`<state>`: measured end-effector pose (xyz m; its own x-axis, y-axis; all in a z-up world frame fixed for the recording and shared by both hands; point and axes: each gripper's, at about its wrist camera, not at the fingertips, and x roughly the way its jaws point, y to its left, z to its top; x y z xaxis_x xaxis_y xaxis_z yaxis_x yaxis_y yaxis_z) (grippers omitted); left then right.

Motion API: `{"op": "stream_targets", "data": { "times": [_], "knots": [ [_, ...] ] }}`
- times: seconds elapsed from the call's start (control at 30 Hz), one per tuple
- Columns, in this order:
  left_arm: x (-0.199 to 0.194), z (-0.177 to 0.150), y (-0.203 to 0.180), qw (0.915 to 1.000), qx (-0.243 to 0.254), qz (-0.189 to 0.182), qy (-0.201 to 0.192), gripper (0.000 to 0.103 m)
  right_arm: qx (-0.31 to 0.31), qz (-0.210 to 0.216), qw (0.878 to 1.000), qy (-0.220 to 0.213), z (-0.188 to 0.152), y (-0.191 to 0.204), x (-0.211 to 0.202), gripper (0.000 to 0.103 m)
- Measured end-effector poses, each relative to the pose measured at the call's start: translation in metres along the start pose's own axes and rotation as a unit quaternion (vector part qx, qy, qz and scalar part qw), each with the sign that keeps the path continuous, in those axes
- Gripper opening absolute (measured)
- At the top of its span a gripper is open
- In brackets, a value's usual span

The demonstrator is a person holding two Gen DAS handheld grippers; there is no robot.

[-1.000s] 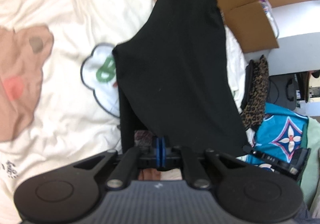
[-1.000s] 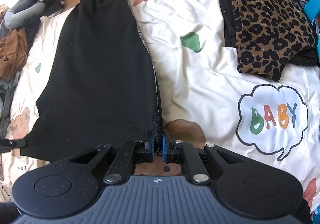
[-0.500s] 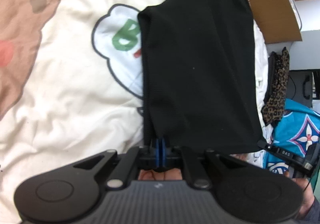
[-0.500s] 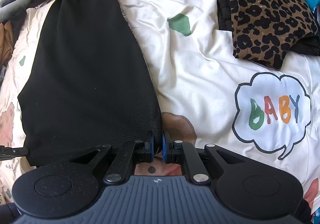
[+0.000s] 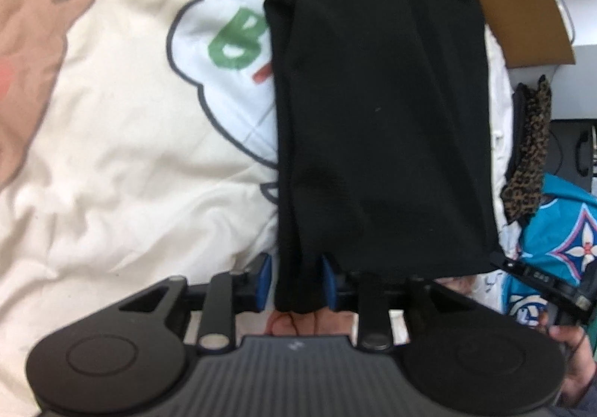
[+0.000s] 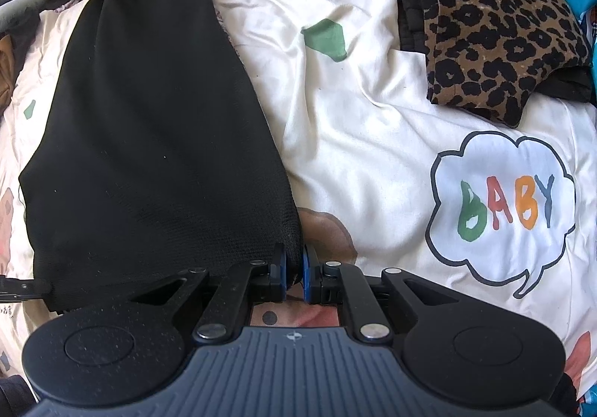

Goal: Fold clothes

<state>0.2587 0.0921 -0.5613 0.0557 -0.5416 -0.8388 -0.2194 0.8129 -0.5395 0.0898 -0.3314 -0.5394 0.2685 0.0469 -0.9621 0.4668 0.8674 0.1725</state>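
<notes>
On the cream cartoon-print duvet point(image 6: 365, 141) lies the black knit garment point(image 6: 149, 126), near hem doubled for folding. Left gripper point(image 5: 296, 281) fingers apart, straddling it; right gripper point(image 6: 293, 273) pinches its corner.

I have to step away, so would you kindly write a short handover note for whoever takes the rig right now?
Left claw: open, the black garment corner lying loose between its fingers.
Right claw: shut on the garment's other near corner.
The garment lies along the cream BABY-print bedsheet; a folded leopard-print piece sits at the far right.
Done: the piece is laid out.
Left: release the right corner and finish the fold.
</notes>
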Motion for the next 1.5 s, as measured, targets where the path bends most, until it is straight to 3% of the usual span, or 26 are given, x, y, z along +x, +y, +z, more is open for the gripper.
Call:
{"op": "stream_targets", "data": {
  "times": [0.27, 0.43, 0.53, 0.67, 0.8, 0.93, 1.07, 1.17, 1.3, 1.37, 1.5],
  "knots": [
    [0.011, 0.001, 0.01, 0.9988, -0.012, -0.048, -0.002, 0.032, 0.003, 0.002, 1.0, 0.006, -0.002, -0.003, 0.006, 0.007],
    [0.001, 0.001, 0.018, 0.998, -0.003, -0.063, 0.004, 0.012, 0.011, 0.007, 1.0, 0.005, -0.003, -0.004, 0.007, 0.007],
    [-0.006, 0.001, 0.019, 0.9964, -0.009, -0.084, 0.0, 0.011, 0.016, 0.01, 1.0, 0.005, -0.004, -0.006, 0.008, 0.007],
    [-0.006, 0.0, 0.029, 0.9973, -0.014, -0.071, 0.004, 0.023, 0.023, 0.015, 1.0, 0.008, -0.005, -0.009, 0.011, 0.008],
    [0.01, -0.002, 0.039, 0.9976, -0.028, -0.064, 0.003, 0.025, 0.03, 0.021, 0.999, 0.011, -0.004, -0.012, 0.015, 0.009],
    [0.008, -0.008, 0.05, 0.9966, -0.033, -0.076, 0.003, 0.023, 0.037, 0.017, 0.999, 0.003, -0.001, -0.018, 0.018, 0.023],
    [0.007, -0.008, 0.057, 0.9962, -0.034, -0.08, 0.007, 0.02, 0.05, 0.032, 0.998, 0.01, 0.004, -0.021, 0.025, 0.025],
    [0.005, -0.009, 0.057, 0.9969, -0.024, -0.074, 0.005, 0.011, 0.04, 0.035, 0.998, 0.016, 0.007, -0.016, 0.032, 0.025],
    [-0.001, -0.011, 0.058, 0.9978, -0.012, -0.065, 0.002, 0.007, 0.032, 0.025, 0.999, 0.03, 0.009, -0.01, 0.035, 0.021],
    [-0.006, -0.01, 0.058, 0.9983, -0.008, -0.058, 0.003, 0.007, 0.029, 0.022, 0.999, 0.038, 0.012, -0.008, 0.033, 0.01],
    [-0.017, -0.008, 0.051, 0.999, 0.017, -0.042, 0.007, 0.006, 0.019, 0.013, 0.999, 0.04, 0.015, -0.002, 0.026, 0.007]
  ]
}}
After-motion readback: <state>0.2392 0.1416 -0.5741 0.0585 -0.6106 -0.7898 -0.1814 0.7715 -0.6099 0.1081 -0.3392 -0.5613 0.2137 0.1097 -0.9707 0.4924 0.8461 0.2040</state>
